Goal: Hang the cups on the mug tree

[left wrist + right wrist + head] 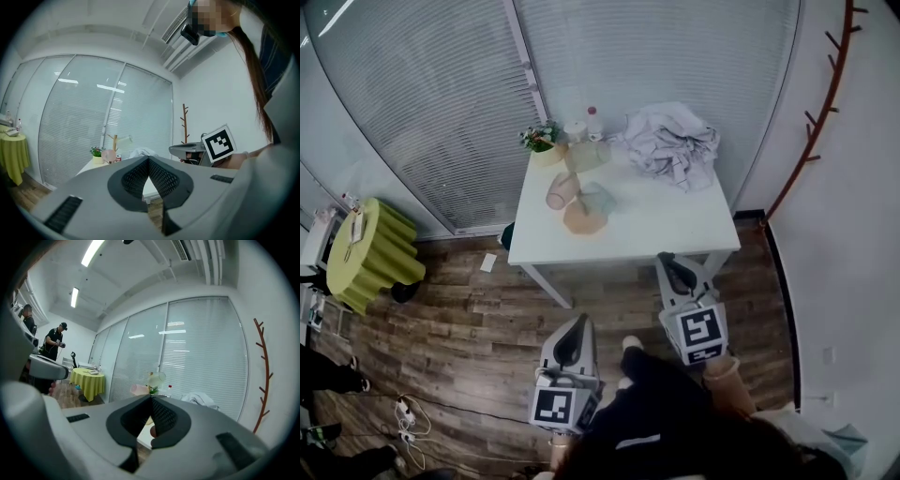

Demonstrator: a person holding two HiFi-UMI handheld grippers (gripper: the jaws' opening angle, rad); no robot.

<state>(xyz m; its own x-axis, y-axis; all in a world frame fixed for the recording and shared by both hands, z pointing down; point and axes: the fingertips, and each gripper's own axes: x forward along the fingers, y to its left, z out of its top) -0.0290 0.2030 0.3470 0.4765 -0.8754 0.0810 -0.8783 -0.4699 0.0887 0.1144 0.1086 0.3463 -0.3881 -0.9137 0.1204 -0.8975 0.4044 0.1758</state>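
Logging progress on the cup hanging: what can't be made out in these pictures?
- Head view: whether the pink cup and orange cup hang on pegs; the steep top-down angle hides them.
- Left gripper view: mug tree base, behind the left gripper.
- Right gripper view: orange cup mostly behind the right gripper.

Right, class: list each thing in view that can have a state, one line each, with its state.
left tongs, shut, empty
right tongs, shut, empty
pale green cup, hanging high on the mug tree
pink cup, on its side at the tree, seemingly hung
orange cup, by the tree; hung or not, cannot tell
cloth heap, crumpled on the table
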